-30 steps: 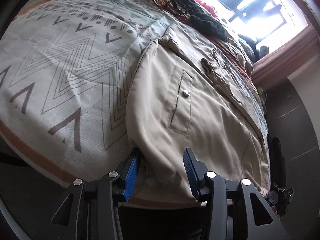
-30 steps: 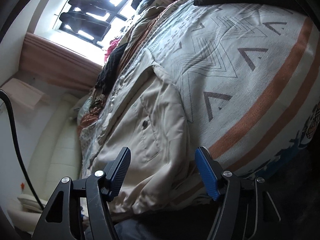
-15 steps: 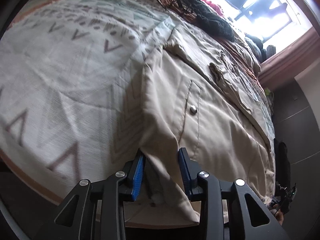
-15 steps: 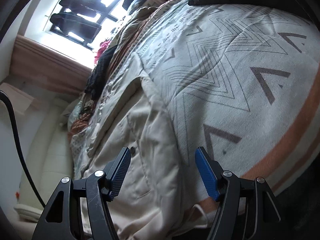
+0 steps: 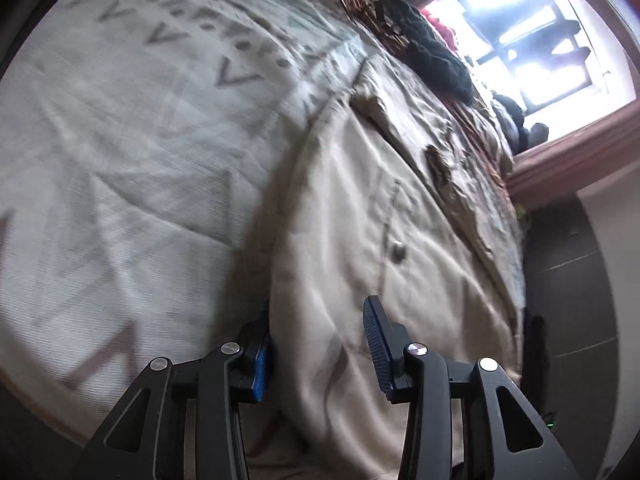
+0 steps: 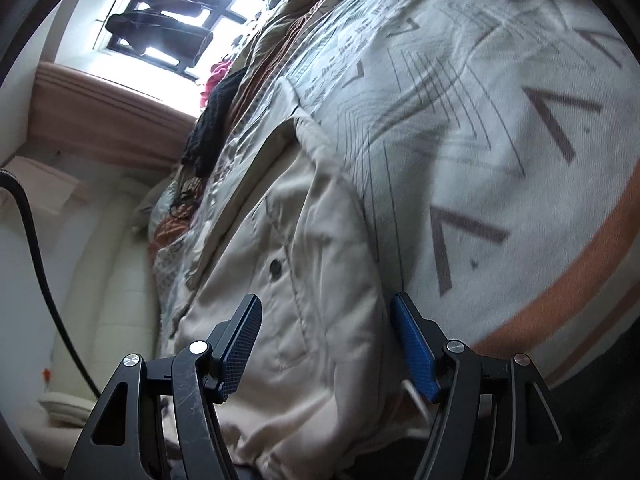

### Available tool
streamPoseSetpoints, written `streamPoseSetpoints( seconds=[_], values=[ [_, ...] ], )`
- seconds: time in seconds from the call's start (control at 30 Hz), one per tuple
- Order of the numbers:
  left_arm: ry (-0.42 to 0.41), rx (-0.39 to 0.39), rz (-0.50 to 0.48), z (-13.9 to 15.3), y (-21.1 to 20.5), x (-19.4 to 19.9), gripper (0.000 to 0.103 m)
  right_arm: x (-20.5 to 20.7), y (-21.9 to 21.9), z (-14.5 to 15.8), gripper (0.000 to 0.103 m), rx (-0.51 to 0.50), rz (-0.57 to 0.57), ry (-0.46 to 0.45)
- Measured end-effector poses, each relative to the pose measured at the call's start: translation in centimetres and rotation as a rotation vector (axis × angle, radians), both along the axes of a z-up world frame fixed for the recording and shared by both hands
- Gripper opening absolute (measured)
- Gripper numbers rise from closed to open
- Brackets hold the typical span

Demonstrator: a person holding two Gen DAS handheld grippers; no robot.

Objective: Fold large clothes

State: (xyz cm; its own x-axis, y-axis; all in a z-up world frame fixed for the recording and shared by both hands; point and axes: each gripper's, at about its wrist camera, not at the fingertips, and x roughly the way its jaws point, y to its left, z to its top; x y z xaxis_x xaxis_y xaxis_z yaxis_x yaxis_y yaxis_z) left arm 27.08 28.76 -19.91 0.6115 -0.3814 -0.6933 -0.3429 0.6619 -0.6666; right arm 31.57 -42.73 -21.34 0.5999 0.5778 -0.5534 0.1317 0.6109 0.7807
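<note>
Since half a second ago, both tools have closed in on the hem of the garment, and the left tool's jaws, then narrowed on the fabric edge, now stand wider apart.

Bed with a pale cover printed in grey chevrons and bordered by an orange band [image 6: 520,128]: it carries everything; the left view of it is motion-blurred.

Large beige cotton jacket with snap-buttoned pockets [image 5: 400,208] [image 6: 320,240]: lies spread flat along the bed, its hem at the near edge, its collar toward the window.

Bright barred window with a brown wooden sill [image 5: 532,36] [image 6: 160,32]: beyond the far end of the bed.

Black knitted garment [image 5: 436,56] [image 6: 208,132]: heaped beyond the jacket's collar, apart from it.

Left tool [image 5: 316,344]: jaws partly open, straddling a raised fold at the jacket's side edge. The blue pads [image 5: 376,340] flank the cloth; whether they pinch it cannot be told.

Right tool [image 6: 324,344]: jaws wide open, the jacket's opposite edge lying between the blue pads [image 6: 416,356], not clamped.

Metal snap button [image 5: 398,249] [image 6: 275,267]: fastened on each pocket.
</note>
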Motion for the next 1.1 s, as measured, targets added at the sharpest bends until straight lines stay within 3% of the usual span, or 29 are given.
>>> streamPoseSetpoints(
  seconds=[0.3, 0.37, 0.47, 0.57, 0.6, 0.63, 0.67, 0.77, 1.1],
  values=[
    [-0.057, -0.131, -0.015, -0.8, -2.4, -2.6, 0.042, -0.7, 0.8, -0.7, 0.069, 0.075, 0.029, 0.009],
    [-0.054, -0.126, -0.006, -0.6, -2.6, -3.1, 0.038, -0.9, 1.1, -0.9, 0.069, 0.095, 0.028, 0.015],
    [-0.033, -0.13, 0.035, -1.0, -2.4, -3.8, 0.019, -1.4, 1.5, -1.1, 0.068, 0.111, 0.017, 0.024],
    [-0.049, -0.17, 0.087, -1.3, -2.1, -5.1, 0.016, -1.7, 1.7, -1.0, 0.057, 0.091, 0.012, 0.039],
    [-0.057, -0.161, 0.092, -1.1, -2.2, -5.4, 0.014, -1.9, 1.6, -1.1, 0.045, 0.088, 0.003, 0.046],
    [-0.063, -0.158, 0.095, -1.0, -2.2, -5.6, 0.013, -2.1, 1.5, -1.4, 0.025, 0.104, -0.004, 0.055],
    [-0.074, -0.162, 0.098, -0.6, -2.2, -6.0, 0.013, -2.2, 1.2, -1.6, 0.015, 0.127, -0.007, 0.056],
    [-0.105, -0.187, 0.104, 0.4, -1.8, -6.3, 0.011, -2.6, 0.9, -1.6, 0.01, 0.152, -0.014, 0.044],
    [-0.243, -0.242, 0.118, 6.7, -1.1, -9.1, 0.01, -4.9, 0.8, 5.8, 0.007, 0.22, 0.009, -0.16]
  ],
)
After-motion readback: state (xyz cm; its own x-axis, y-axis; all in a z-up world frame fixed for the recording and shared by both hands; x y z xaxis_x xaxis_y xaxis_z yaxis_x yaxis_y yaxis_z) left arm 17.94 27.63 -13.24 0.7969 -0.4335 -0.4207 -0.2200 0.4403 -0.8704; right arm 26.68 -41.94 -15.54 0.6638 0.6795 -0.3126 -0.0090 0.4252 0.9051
